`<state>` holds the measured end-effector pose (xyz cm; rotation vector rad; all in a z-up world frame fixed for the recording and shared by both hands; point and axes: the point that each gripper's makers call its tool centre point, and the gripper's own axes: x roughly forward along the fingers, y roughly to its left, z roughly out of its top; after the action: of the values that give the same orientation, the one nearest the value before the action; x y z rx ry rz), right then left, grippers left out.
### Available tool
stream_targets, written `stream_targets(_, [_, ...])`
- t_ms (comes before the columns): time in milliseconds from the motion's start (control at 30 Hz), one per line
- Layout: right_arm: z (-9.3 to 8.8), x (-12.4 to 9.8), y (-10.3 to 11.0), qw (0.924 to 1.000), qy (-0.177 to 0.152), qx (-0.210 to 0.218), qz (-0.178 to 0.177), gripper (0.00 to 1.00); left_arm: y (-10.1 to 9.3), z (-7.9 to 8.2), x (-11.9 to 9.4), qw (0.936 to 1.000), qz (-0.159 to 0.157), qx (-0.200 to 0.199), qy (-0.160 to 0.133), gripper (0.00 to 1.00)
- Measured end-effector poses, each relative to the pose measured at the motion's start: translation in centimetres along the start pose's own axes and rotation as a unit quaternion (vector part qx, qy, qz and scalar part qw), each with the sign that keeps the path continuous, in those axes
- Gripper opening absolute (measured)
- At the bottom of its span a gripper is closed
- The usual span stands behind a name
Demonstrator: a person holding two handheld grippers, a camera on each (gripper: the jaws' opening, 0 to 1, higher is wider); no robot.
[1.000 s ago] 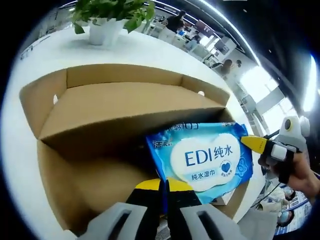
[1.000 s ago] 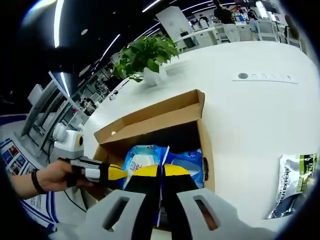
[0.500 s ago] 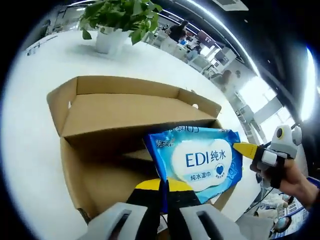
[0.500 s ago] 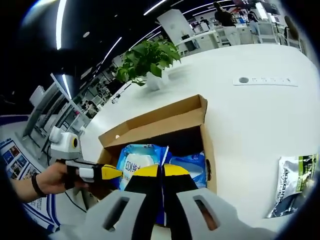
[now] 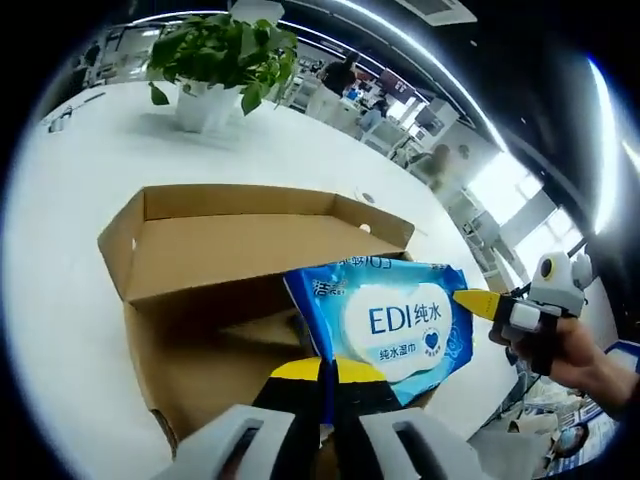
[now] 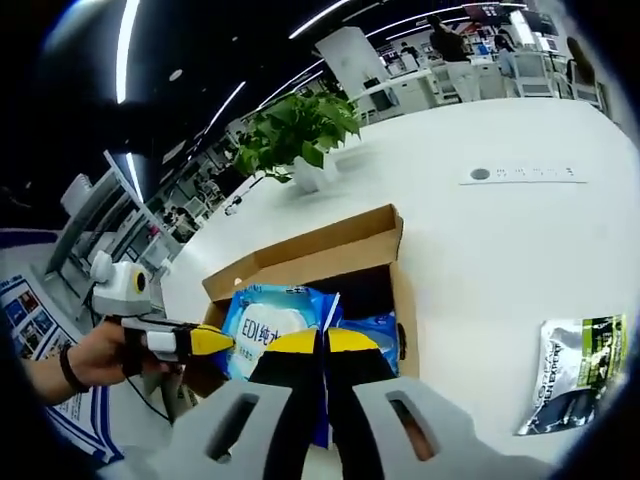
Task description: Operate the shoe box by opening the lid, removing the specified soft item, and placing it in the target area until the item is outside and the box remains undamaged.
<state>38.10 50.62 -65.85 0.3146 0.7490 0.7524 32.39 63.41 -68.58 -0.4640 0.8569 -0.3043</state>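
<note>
Blue wet-wipes pack (image 5: 400, 322) sat raised above the open cardboard shoe box (image 5: 235, 270); your left gripper (image 5: 327, 372) clamped its near edge, your right gripper (image 6: 322, 345) clamped the opposite edge. Silver pouch (image 6: 572, 370) lay far right on the white table (image 6: 500, 230).

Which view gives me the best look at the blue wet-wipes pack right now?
The left gripper view: the blue soft wet-wipes pack faces it, label readable. The right gripper view catches it edge-on, partly behind the right gripper.

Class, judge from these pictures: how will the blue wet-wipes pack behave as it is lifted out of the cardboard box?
The wet-wipes pack, pinched at two edges by the left gripper and right gripper, probably sags. Its glossy film looks slippery. The open cardboard box seems light and might shift.
</note>
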Motion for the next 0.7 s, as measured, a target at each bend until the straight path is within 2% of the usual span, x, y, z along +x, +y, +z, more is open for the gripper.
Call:
stream_targets(400, [0.6, -2.8, -1.2, 0.9992, -0.029, 0.026, -0.012, 0.0, -2.8, 0.8, -0.1, 0.9995, -0.017, 0.027, 0.001, 0.01])
stream_targets(700, [-0.2, -6.1, -2.9, 0.9963, -0.058, 0.056, -0.03, 0.0, -5.6, 0.1, 0.7, 0.9978, -0.037, 0.051, 0.018, 0.01])
